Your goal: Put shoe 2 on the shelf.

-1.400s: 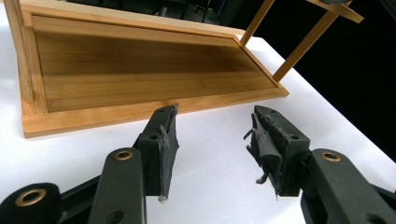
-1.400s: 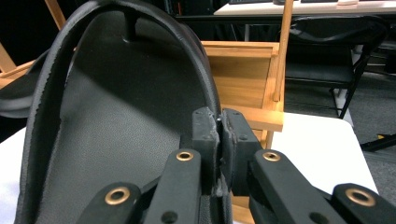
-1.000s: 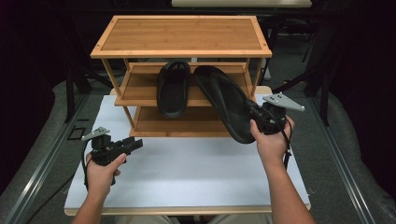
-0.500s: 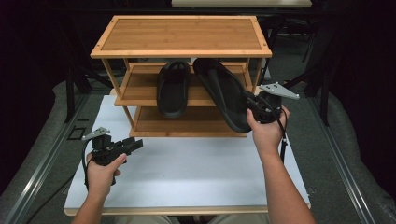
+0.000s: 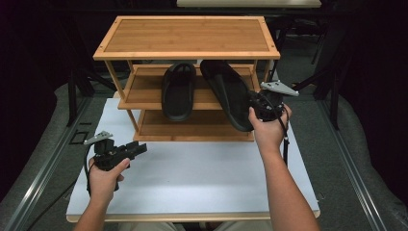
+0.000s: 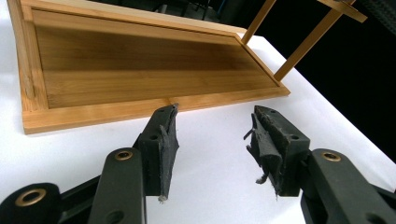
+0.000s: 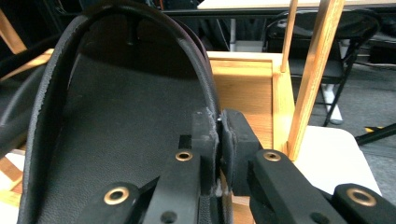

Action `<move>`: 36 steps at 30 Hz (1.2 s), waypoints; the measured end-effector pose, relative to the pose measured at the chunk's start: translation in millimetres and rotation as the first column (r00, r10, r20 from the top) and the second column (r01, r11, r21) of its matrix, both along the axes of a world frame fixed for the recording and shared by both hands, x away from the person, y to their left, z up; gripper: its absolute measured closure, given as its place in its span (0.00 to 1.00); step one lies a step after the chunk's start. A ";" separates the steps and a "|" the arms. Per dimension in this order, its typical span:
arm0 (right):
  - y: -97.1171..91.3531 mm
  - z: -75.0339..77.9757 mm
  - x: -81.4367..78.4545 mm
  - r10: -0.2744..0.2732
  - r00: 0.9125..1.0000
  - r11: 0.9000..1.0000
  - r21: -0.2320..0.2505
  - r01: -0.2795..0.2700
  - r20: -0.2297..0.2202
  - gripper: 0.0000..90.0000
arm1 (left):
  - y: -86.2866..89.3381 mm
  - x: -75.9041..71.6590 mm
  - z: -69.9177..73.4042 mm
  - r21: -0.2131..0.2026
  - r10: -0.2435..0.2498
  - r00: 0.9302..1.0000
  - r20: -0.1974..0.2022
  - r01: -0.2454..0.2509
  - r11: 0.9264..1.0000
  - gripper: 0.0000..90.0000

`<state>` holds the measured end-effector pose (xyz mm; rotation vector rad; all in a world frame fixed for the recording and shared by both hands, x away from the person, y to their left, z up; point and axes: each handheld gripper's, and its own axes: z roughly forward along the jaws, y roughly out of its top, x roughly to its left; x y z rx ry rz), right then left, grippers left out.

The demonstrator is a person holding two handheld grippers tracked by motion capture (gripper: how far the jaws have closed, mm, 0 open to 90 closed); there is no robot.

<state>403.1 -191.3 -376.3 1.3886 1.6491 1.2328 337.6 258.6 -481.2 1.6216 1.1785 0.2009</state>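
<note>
High view: right tongs (image 5: 254, 107) clamp the heel rim of a black slide sandal (image 5: 226, 94), which hangs tilted, toe over the mid shelf (image 5: 139, 91) of the bamboo shoe rack (image 5: 187, 36), heel sticking out past the shelf's front edge toward 5 o'clock. 2nd sandal (image 5: 178, 90) already lies flat on that shelf, just beside at 9 o'clock. Judged approx. half done: one parked, one not yet set down and released. Left tongs (image 5: 137, 149) hang wide open w/ nothing between, low over the white desk (image 5: 192, 178) at 7 o'clock of the rack. Room: free shelf strip at 3 o'clock of the parked sandal is narrow; rack post (image 7: 310, 74) stands close by the right tongs, top shelf overhead.
</note>
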 end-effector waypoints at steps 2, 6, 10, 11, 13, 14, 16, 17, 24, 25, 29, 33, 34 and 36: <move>3.1 -1.4 2.5 -0.021 1.000 1.000 -0.021 0.020 -0.008 0.93 | -0.5 0.2 -0.1 0.004 -0.001 1.000 -0.001 0.001 1.000 0.56; 6.4 -2.7 4.7 -0.037 0.999 0.999 -0.035 0.037 -0.012 0.92 | -1.3 0.1 -0.3 0.004 -0.005 1.000 -0.002 0.005 1.000 0.56; 10.3 -3.5 8.8 -0.052 0.998 0.998 -0.039 0.051 -0.024 0.91 | -1.4 0.3 -0.8 0.004 -0.003 1.000 -0.005 0.003 1.000 0.56; 10.3 -3.5 8.8 -0.052 0.998 0.998 -0.039 0.051 -0.024 0.91 | -1.4 0.3 -0.8 0.004 -0.003 1.000 -0.005 0.003 1.000 0.56; 12.8 -3.2 11.4 -0.045 0.999 0.999 -0.026 0.045 -0.028 0.89 | -1.3 0.4 -1.1 0.005 -0.002 1.000 -0.006 0.002 1.000 0.56; 12.8 -3.2 11.4 -0.045 0.999 0.999 -0.026 0.045 -0.028 0.89 | -1.3 0.5 -1.2 0.005 -0.002 1.000 -0.006 0.002 1.000 0.56; 15.7 -1.7 11.4 -0.038 0.999 0.999 -0.008 0.038 -0.035 0.85 | -1.5 0.7 -1.1 0.006 -0.003 1.000 -0.005 0.003 1.000 0.56; 16.4 -1.4 11.3 -0.029 0.999 1.000 -0.006 0.029 -0.029 0.82 | -1.5 0.7 -1.1 0.006 -0.003 1.000 -0.005 0.003 1.000 0.56; 13.6 3.2 2.7 0.046 0.999 0.999 -0.003 -0.046 0.025 0.70 | -4.1 1.5 -0.1 0.015 -0.006 1.000 -0.002 0.006 1.000 0.56; 12.4 4.7 -0.7 0.058 0.998 0.998 -0.015 -0.058 0.034 0.68 | -4.5 2.1 1.0 0.019 -0.008 1.000 0.003 0.008 1.000 0.56; 2.9 6.1 -19.4 0.093 0.994 0.995 -0.044 -0.090 0.061 0.65 | -10.2 4.1 9.7 0.028 -0.013 1.000 0.023 0.012 1.000 0.55; -14.3 -2.0 -43.8 0.117 0.990 0.993 -0.042 -0.114 0.079 0.63 | -21.2 12.8 28.7 0.029 -0.030 0.998 0.064 0.028 0.999 0.53; -17.1 -4.2 -47.1 0.128 0.989 0.992 -0.028 -0.127 0.068 0.62 | -24.5 15.7 33.3 0.031 -0.035 0.997 0.074 0.033 0.999 0.53; -18.7 -6.6 -48.6 0.139 0.989 0.990 -0.016 -0.138 0.056 0.60 | -27.9 18.6 38.4 0.027 -0.039 0.996 0.078 0.037 0.999 0.52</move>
